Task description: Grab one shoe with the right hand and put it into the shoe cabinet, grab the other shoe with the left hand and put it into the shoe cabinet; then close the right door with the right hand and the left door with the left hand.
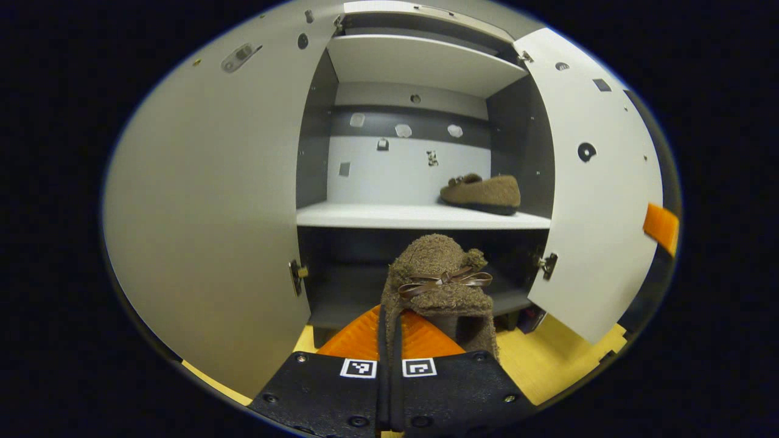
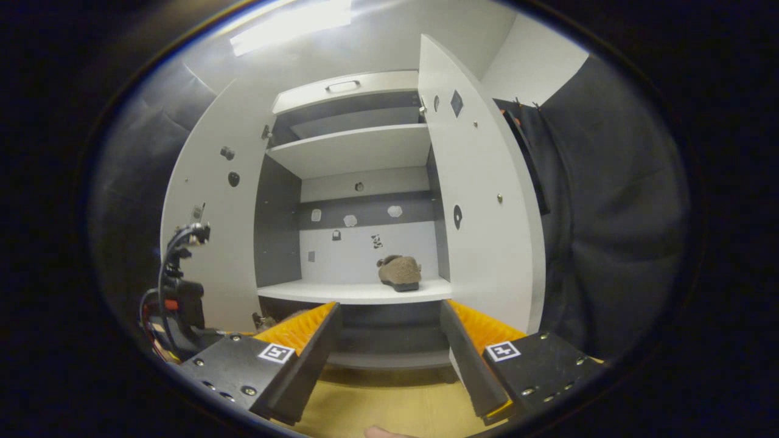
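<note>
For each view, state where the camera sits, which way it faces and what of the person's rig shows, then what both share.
Left gripper view: rides the left hand-held gripper, facing the open shoe cabinet; its fingers clamp a brown shoe.
Right gripper view: rides the right hand-held gripper, farther back, facing the same cabinet; its fingers stand spread and empty, the other gripper at lower left.
Shared: the second shoe on the middle shelf, both doors open.

The left gripper [image 1: 389, 340] has two flat black plates at its base, fixed with small round screws, and each plate carries a square white tag with a black pattern. The right gripper [image 2: 389, 331] has the same black plates, screws and tags, and ribbed fingers [image 2: 301, 325]. In the right gripper view the other gripper's body [image 2: 176, 304] is dark, with looping black cables and a small red part.
</note>
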Demonstrator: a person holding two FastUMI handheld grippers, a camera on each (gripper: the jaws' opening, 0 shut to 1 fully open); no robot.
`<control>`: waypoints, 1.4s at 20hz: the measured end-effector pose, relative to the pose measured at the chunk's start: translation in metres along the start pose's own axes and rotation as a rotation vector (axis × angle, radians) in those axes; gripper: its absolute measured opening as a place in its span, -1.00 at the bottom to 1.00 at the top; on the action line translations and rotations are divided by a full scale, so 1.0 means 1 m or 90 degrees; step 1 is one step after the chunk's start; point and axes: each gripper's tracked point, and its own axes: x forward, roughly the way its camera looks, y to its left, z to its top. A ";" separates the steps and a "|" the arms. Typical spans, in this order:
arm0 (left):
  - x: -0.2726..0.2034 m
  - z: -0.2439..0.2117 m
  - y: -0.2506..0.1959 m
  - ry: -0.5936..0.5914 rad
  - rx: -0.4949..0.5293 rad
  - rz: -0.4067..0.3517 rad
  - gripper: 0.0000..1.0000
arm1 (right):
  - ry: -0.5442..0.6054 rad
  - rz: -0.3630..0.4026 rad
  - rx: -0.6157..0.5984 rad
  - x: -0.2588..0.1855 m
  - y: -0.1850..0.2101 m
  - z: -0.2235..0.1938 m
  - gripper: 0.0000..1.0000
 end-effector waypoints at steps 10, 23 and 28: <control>0.029 0.175 -0.025 -0.183 -0.010 -0.004 -0.98 | 0.004 0.025 -0.037 0.002 -0.010 -0.006 0.96; 0.151 0.239 -0.026 -0.107 -0.097 0.025 -0.98 | -0.054 0.027 0.017 -0.025 -0.036 0.007 0.96; 0.205 0.179 -0.011 0.010 -0.102 0.059 -0.98 | -0.049 0.018 0.017 -0.018 -0.043 0.002 0.96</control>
